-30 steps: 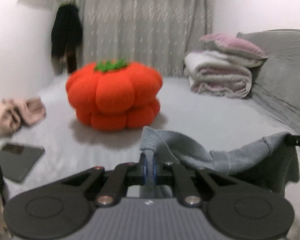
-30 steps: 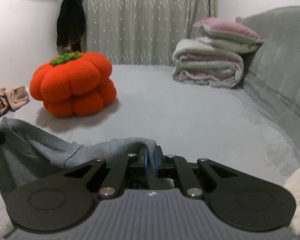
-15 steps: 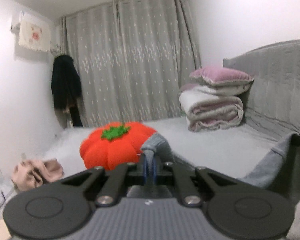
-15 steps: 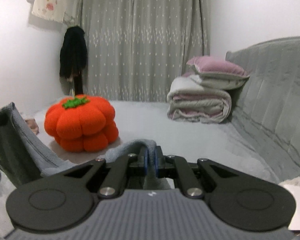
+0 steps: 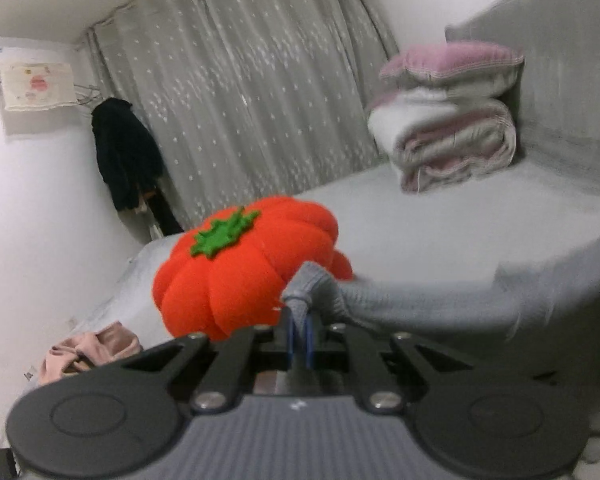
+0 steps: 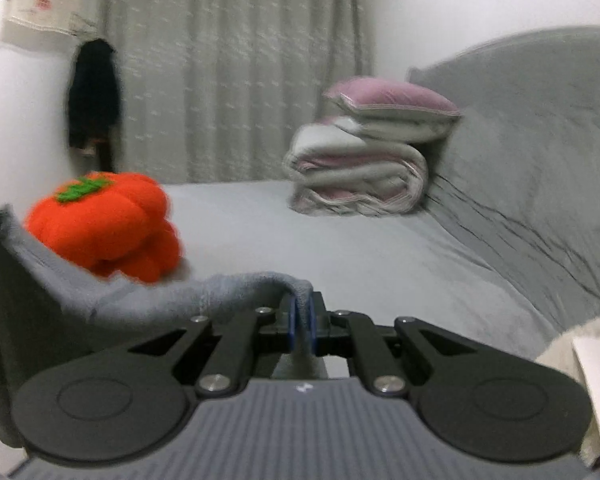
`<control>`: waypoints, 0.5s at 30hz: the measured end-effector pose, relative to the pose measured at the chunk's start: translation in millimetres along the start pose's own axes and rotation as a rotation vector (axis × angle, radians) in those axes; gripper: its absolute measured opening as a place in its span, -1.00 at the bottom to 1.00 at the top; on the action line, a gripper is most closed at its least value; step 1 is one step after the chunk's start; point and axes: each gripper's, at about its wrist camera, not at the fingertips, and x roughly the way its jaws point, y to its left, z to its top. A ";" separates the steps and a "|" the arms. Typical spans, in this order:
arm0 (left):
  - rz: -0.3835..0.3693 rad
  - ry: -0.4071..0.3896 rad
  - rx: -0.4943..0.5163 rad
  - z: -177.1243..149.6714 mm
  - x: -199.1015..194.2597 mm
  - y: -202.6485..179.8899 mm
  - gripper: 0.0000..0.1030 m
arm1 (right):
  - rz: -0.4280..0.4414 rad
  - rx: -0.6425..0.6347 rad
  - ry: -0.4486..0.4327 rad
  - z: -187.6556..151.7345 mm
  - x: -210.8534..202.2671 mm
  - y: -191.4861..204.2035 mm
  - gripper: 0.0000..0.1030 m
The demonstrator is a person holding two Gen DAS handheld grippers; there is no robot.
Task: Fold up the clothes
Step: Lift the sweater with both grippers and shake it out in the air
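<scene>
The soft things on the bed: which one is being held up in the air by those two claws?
The grey knit garment: left gripper and right gripper each pinch it. The orange pumpkin cushion and folded quilt rest on the bed.

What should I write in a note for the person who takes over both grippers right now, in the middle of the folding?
Left gripper: shut on one end of the grey knit garment.
Right gripper: shut on the other end of it.
The garment hangs stretched between the two, held up over the grey bed, near the orange pumpkin cushion.
Done: picked up and spread. No fold shows yet.
Left: lay it flat on the bed and fold it. A crumpled pink garment lies at the bed's left edge, probably next.
</scene>
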 end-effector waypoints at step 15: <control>-0.002 0.042 0.071 -1.4 152.5 -76.2 -0.87 | -0.124 0.035 0.082 -36.4 136.7 -18.6 -0.85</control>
